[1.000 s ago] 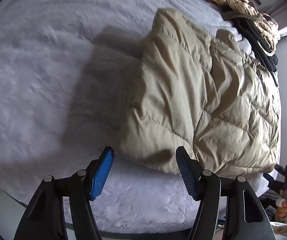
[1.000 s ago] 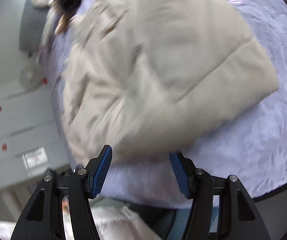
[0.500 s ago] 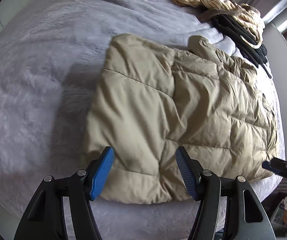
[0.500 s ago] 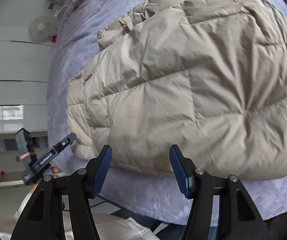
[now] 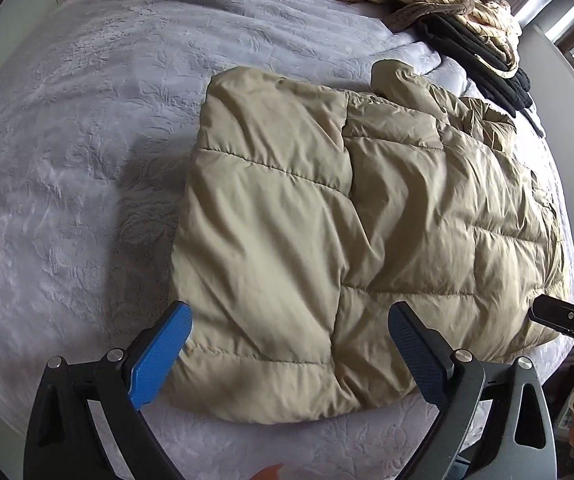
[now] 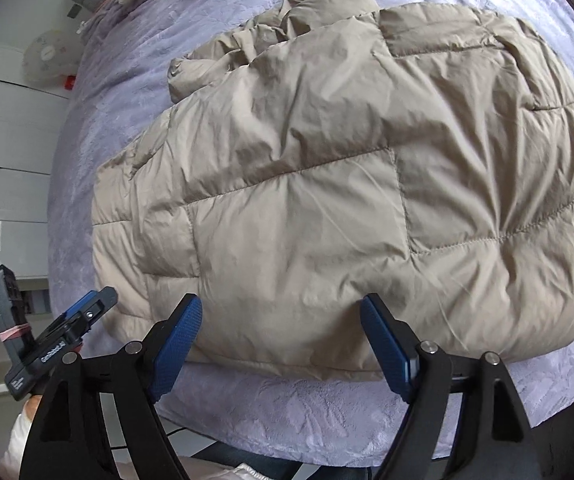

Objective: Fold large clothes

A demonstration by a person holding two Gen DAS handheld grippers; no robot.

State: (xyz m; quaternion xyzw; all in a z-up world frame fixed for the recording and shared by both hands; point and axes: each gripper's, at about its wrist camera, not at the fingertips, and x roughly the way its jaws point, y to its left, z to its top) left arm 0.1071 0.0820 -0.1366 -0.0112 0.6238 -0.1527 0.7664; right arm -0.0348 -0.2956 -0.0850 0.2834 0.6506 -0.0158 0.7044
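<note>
A beige quilted puffer jacket (image 5: 351, 224) lies folded on the grey-lilac bedspread (image 5: 87, 140); it also fills the right wrist view (image 6: 327, 184). My left gripper (image 5: 289, 354) is open and empty, hovering over the jacket's near edge. My right gripper (image 6: 281, 344) is open and empty, over the jacket's near hem. The right gripper's tip (image 5: 563, 318) shows at the far right of the left wrist view, and the left gripper (image 6: 59, 340) shows at the lower left of the right wrist view.
A pile of striped yellow and black clothes (image 5: 447, 8) lies at the far right of the bed. The bed's front edge (image 6: 327, 432) runs just below the jacket. White cabinets (image 6: 3, 140) and a fan (image 6: 47, 58) stand beside the bed.
Both grippers have moved in over the jacket's near edge, so it looks larger and flatter. A second ago the right view was blurred with motion. Both stayed open.
</note>
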